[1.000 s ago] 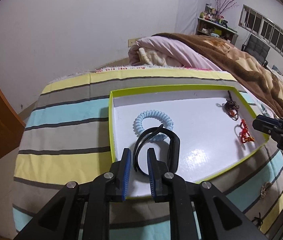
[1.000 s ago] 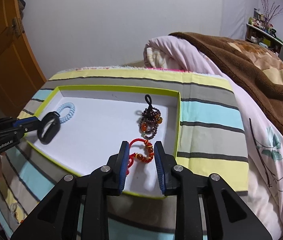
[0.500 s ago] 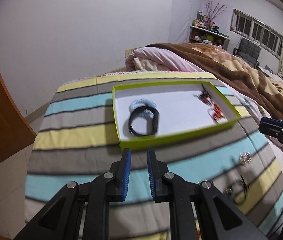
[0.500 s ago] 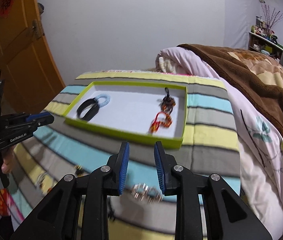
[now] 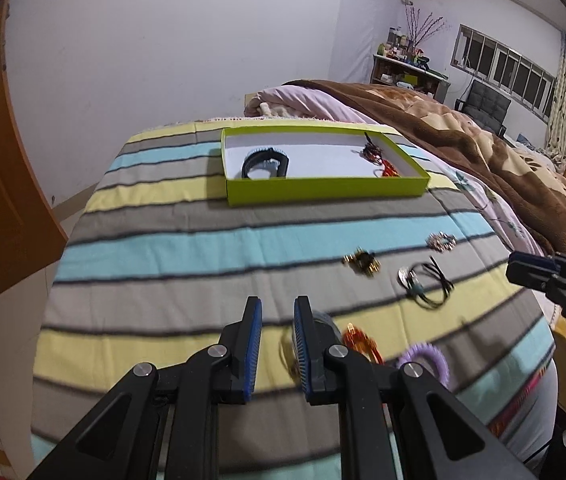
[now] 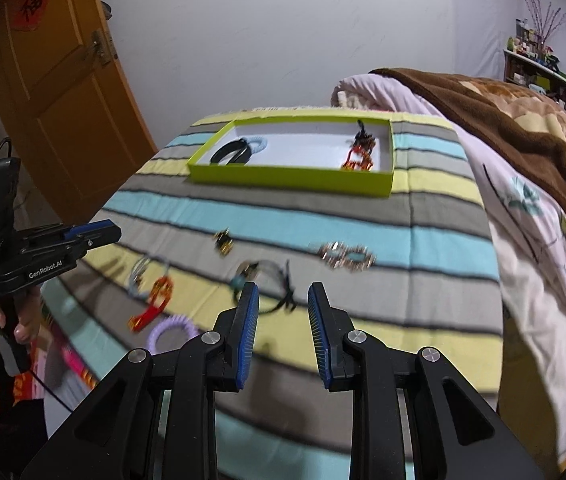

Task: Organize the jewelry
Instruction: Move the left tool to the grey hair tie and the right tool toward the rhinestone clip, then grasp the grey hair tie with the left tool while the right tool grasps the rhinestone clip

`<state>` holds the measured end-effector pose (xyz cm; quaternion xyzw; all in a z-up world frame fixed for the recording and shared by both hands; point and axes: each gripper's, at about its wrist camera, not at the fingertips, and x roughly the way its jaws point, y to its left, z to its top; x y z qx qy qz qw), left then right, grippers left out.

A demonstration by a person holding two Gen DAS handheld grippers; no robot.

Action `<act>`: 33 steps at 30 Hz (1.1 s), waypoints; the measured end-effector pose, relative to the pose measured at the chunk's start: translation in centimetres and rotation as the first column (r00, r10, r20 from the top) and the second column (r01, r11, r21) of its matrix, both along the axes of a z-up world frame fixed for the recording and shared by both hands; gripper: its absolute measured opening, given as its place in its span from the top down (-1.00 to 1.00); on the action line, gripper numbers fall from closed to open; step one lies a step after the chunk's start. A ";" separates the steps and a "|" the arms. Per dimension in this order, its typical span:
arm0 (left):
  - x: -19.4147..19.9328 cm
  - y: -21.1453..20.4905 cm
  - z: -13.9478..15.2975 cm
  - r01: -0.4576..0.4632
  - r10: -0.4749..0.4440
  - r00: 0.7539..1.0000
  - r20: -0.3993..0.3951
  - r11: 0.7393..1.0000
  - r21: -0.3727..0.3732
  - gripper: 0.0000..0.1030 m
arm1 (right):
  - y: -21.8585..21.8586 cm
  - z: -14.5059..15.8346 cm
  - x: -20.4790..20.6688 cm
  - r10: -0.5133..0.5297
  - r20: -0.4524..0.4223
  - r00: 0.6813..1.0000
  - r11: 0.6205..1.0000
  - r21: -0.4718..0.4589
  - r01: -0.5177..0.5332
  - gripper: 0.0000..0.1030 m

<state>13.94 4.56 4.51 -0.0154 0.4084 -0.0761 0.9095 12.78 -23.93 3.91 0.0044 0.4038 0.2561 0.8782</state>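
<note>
A lime green box (image 5: pixel 325 190) (image 6: pixel 291 176) lies at the far end of the striped blanket. It holds a black band (image 5: pixel 265 164), a pale blue coil tie, a dark beaded piece (image 6: pixel 363 142) and a red beaded piece (image 6: pixel 357 162). Loose jewelry lies nearer: a gold piece (image 5: pixel 363 262), a black cord bracelet (image 5: pixel 427 282) (image 6: pixel 267 280), a sparkly brooch (image 6: pixel 343 256), an orange piece (image 6: pixel 155 300) and a purple coil (image 6: pixel 171 330). My left gripper (image 5: pixel 277 334) is open and empty above the blanket. My right gripper (image 6: pixel 283 320) is open and empty just behind the cord bracelet.
A pink quilt and a brown blanket (image 5: pixel 463 136) are heaped on the right of the bed. An orange door (image 6: pixel 55 80) stands at the left. The bed's near edge drops off below both grippers.
Both grippers have pulled back from the green box toward the near end of the bed. The black band and the red beaded piece stay in the box. The right jaws have widened.
</note>
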 end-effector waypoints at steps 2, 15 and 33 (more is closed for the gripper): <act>-0.9 -0.1 -0.3 0.000 0.000 1.000 -0.006 1.000 -0.005 0.69 | 0.1 -0.2 -0.9 0.012 -0.008 1.000 1.000 0.007 -0.012 0.49; -2.5 -0.9 -2.0 0.001 -0.001 0.999 -0.040 1.000 -0.018 0.69 | -0.6 -1.6 -2.0 -0.003 -0.043 0.999 1.000 0.021 0.004 0.49; 0.3 -1.0 -3.6 -0.010 0.009 0.997 -0.072 1.000 -0.013 0.58 | -1.5 -2.6 2.0 -0.055 -0.031 0.998 0.998 0.000 0.055 0.49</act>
